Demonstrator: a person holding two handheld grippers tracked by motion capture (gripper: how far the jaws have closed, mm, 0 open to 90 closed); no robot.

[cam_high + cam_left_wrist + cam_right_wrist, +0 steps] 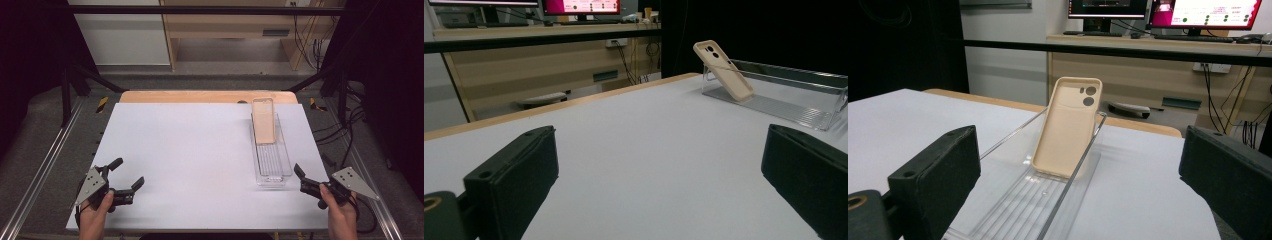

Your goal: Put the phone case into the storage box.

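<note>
A beige phone case (263, 120) leans upright, tilted back, against the far end of a clear plastic tray (273, 169) on the right side of the white table (190, 150). The left gripper view has the case (724, 70) and tray (794, 107) far off to the right. From the right gripper view the case (1068, 130) stands straight ahead in the tray (1018, 210). My left gripper (129, 172) (661, 150) rests open at the front left, holding nothing. My right gripper (300, 179) (1080, 150) is open just in front of and right of the tray's near end, also holding nothing.
A wooden strip (200, 96) runs along the table's far edge. Metal rails (45, 160) flank the table, with cables (345, 130) on the floor to the right. A wooden desk (1148, 65) with monitors (1208, 12) stands beyond.
</note>
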